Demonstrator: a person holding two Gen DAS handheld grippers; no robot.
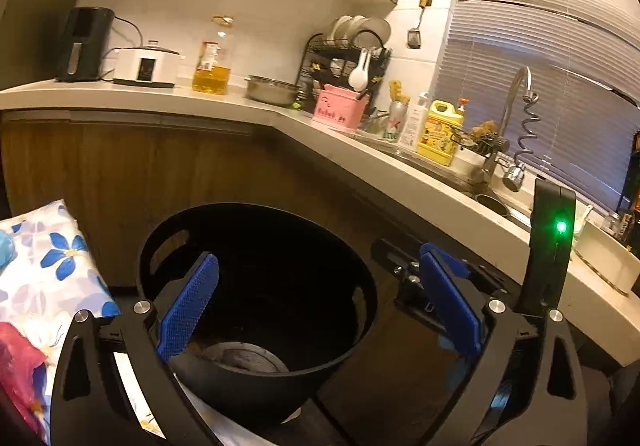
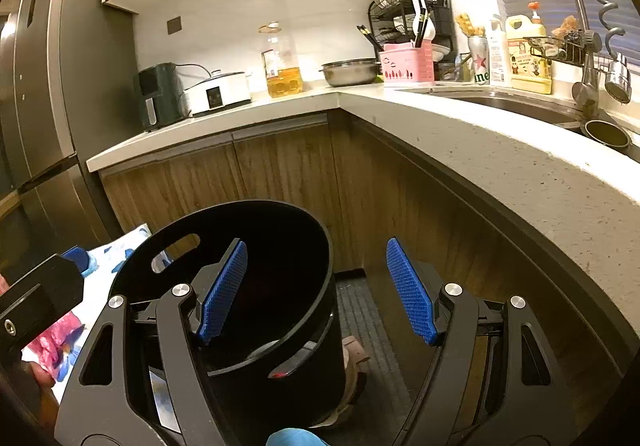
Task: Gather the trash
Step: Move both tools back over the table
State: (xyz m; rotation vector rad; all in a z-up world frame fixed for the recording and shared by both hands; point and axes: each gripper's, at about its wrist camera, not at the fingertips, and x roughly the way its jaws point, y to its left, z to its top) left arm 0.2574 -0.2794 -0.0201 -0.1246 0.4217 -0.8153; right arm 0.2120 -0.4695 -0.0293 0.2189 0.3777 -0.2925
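Black bin against wooden cabinets, countertop edge overhanging right

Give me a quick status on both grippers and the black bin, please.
Left gripper open, empty. Right gripper open, empty. Black bin upright on floor, left of right gripper's centre. Floral cloth beside bin; nothing blocking.

The right gripper hangs over a black bin on the floor, jaws wide, its left pad inside the rim and nothing between the pads. A flowered cloth lies left of the bin. On the countertop, near its inner corner, stand an oil bottle and a steel bowl.
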